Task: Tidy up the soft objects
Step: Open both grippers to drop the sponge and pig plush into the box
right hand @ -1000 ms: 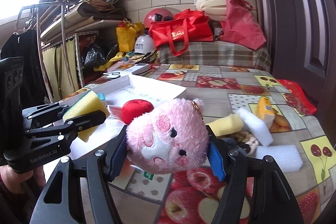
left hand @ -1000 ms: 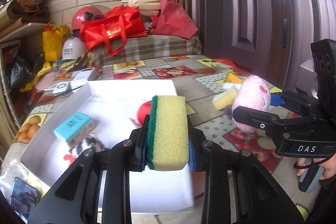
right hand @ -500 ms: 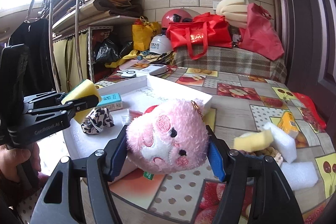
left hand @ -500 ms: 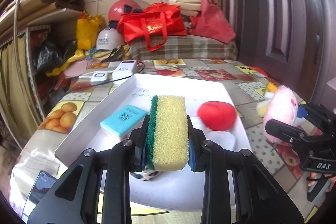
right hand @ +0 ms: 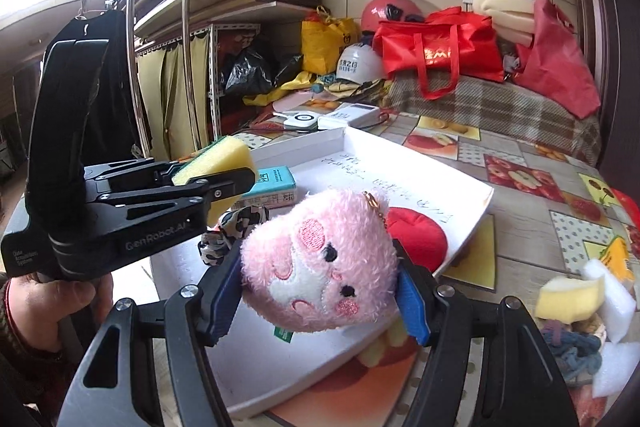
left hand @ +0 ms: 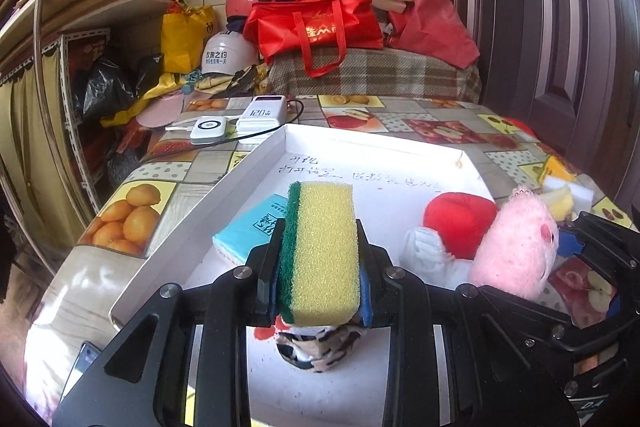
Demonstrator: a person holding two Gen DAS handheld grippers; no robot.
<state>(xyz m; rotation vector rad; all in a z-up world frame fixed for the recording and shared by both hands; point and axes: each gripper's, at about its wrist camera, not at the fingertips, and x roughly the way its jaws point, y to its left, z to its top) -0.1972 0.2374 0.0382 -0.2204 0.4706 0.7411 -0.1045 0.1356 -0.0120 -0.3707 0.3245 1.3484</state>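
left gripper (left hand: 322,283) clamps yellow-green sponge (left hand: 320,251) above white tray (left hand: 256,163); pink plush (left hand: 516,247) in right gripper (left hand: 560,267)

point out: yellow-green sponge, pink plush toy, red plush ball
yellow-green scouring sponge (left hand: 324,247), left wrist view, yellow foam face
pink plush toy (right hand: 320,263), right wrist view, embroidered face
red plush ball (left hand: 460,223), left wrist view, front

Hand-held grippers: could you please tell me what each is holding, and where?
The left hand-held gripper clamps the yellow-green sponge by its broad faces; the right hand-held gripper squeezes the pink plush toy by its sides.
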